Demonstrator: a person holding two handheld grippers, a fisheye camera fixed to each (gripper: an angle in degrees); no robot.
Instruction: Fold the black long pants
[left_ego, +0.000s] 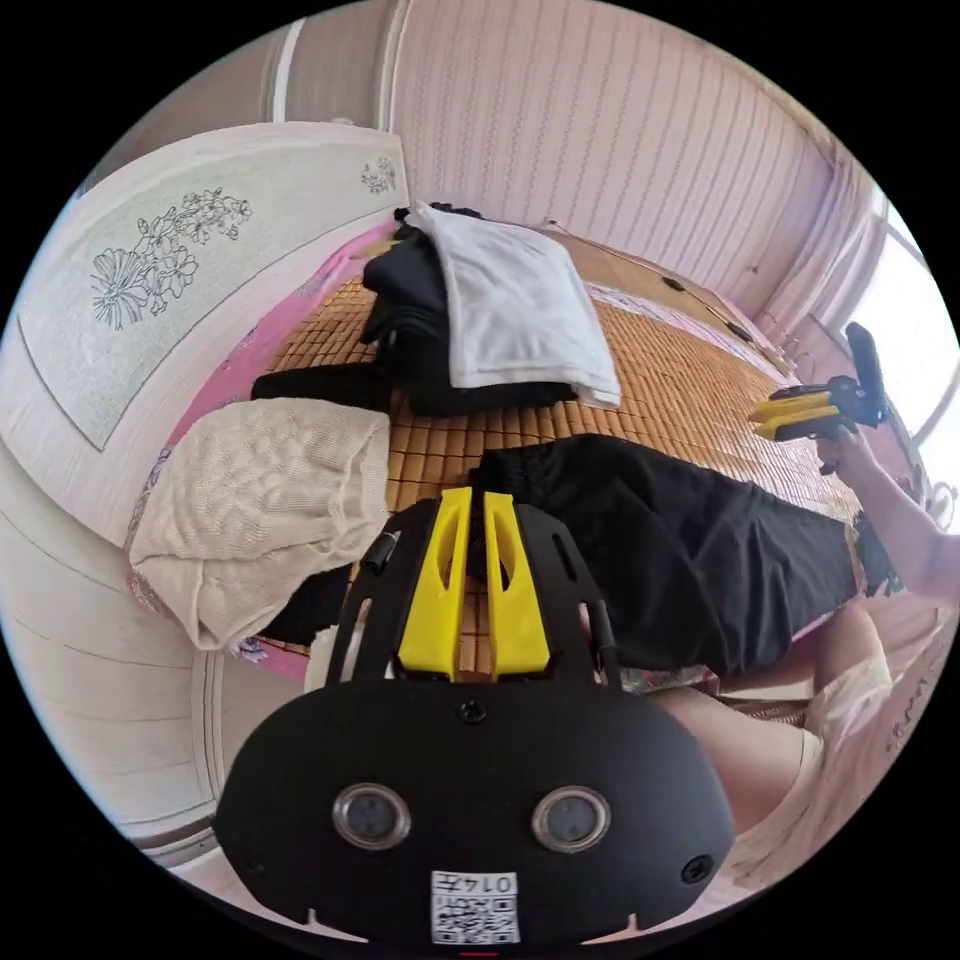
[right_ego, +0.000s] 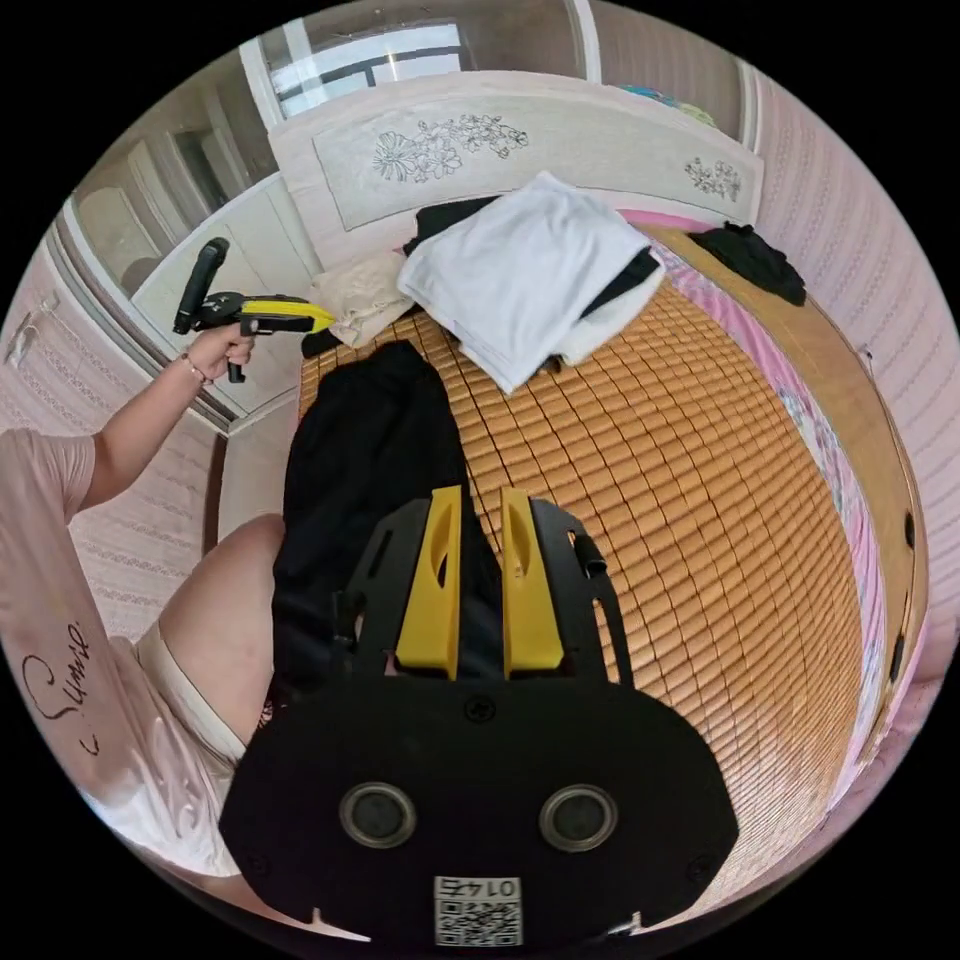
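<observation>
The black long pants (left_ego: 690, 560) lie folded into a long band on the bamboo mat (left_ego: 680, 380) that covers the bed, along the edge nearest the person. In the right gripper view the pants (right_ego: 370, 480) run lengthwise along that edge, one end reaching toward the headboard (right_ego: 520, 150) and the other passing under the right hand-held gripper (right_ego: 478, 520). In the left gripper view the same band stretches from just ahead of the left hand-held gripper (left_ego: 477, 525) away toward the person's leg (left_ego: 740, 740).

The left hand-held gripper hovers over the near end of the pants with its yellow jaws nearly together, a narrow slit between them and nothing gripped. The right hand-held gripper's jaws stand slightly apart over the pants and mat, also holding nothing; it is seen from the left gripper view raised in the air (left_ego: 800, 412), and the left one likewise shows raised in the person's hand (right_ego: 222, 345) in the right gripper view.

Beyond the pants, a white garment (left_ego: 520, 310) lies atop a pile of dark clothes (left_ego: 410, 300). A cream knitted garment (left_ego: 260, 500) sits near the headboard corner. Another dark garment (right_ego: 750, 258) rests at the far side of the bed.
</observation>
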